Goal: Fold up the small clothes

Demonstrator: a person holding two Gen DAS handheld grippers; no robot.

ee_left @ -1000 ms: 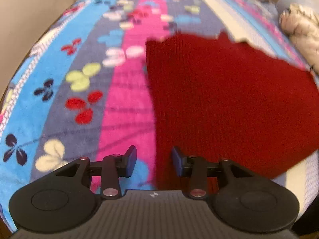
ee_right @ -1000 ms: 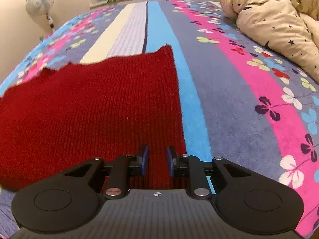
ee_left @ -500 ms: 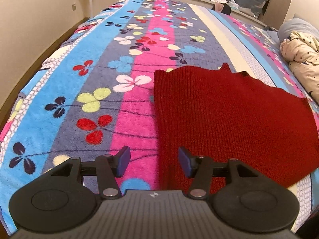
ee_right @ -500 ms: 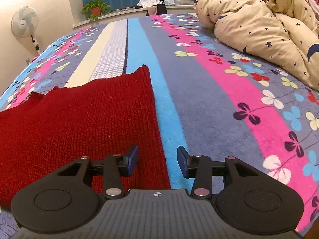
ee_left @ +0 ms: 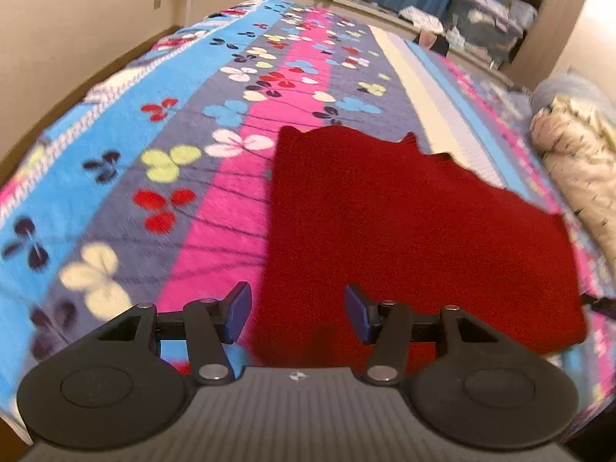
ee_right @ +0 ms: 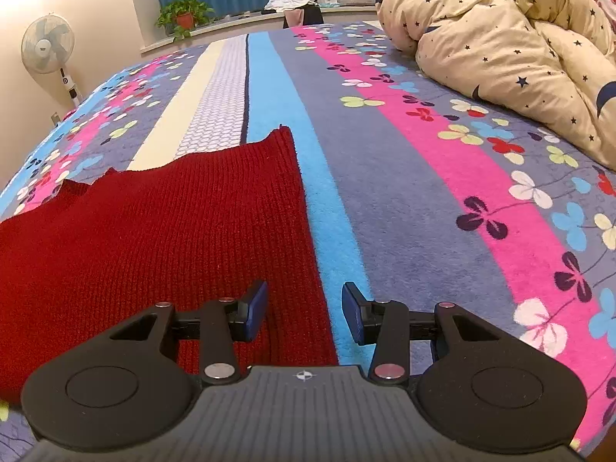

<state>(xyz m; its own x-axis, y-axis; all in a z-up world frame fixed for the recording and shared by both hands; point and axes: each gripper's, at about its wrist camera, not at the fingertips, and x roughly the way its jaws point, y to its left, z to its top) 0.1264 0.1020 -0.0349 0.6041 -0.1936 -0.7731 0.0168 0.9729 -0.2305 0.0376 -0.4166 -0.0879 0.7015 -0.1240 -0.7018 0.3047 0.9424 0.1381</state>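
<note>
A dark red knitted garment [ee_left: 404,231] lies flat on the striped flowered blanket [ee_left: 161,177]. My left gripper [ee_left: 296,313] hovers over the garment's near left corner, jaws open, nothing pinched between them. In the right wrist view the same red knit [ee_right: 161,238] fills the left half. My right gripper [ee_right: 304,315] stands open above its near right edge, where the knit meets a blue stripe; the pads do not press on the cloth.
A cream quilt with dark stars [ee_right: 512,46] is heaped on the right side of the bed. A standing fan [ee_right: 48,50] and a potted plant [ee_right: 184,15] stand beyond the bed's far end, by blue curtains. A wall [ee_left: 77,19] runs along the bed's left side.
Both grippers opened and let go of the red garment's near edge. Both views have lifted and now take in more of the bed and room; the garment lies flat.
</note>
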